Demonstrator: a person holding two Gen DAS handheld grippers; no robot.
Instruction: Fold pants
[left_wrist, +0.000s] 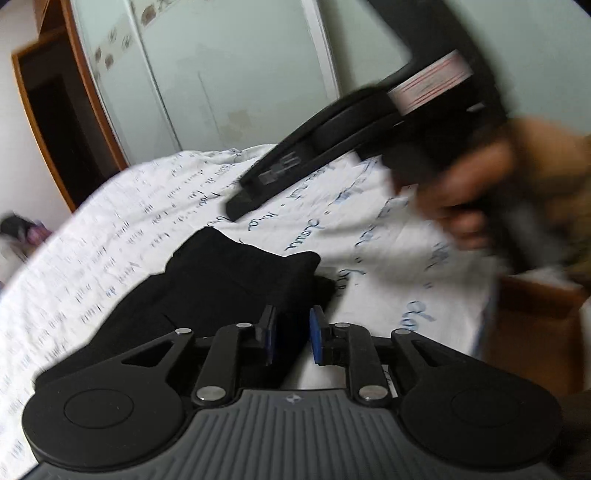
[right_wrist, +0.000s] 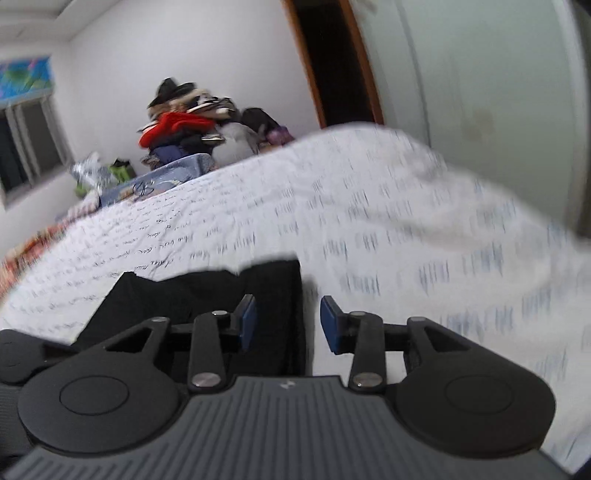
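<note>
Black pants (left_wrist: 221, 280) lie folded on a white bedspread with blue script. My left gripper (left_wrist: 291, 336) hovers over their near edge, its blue pads a little apart with dark cloth showing between and below; nothing is clamped. In the right wrist view the pants (right_wrist: 207, 295) lie under and left of my right gripper (right_wrist: 288, 325), which is open and empty. The right gripper's body (left_wrist: 332, 147), held by a hand, shows blurred above the bed in the left wrist view.
The bedspread (right_wrist: 369, 206) covers the bed. A pile of clothes (right_wrist: 192, 129) sits at the far end by a white wall. A pale wardrobe (left_wrist: 229, 74) and a dark doorway (right_wrist: 325, 55) stand beyond the bed.
</note>
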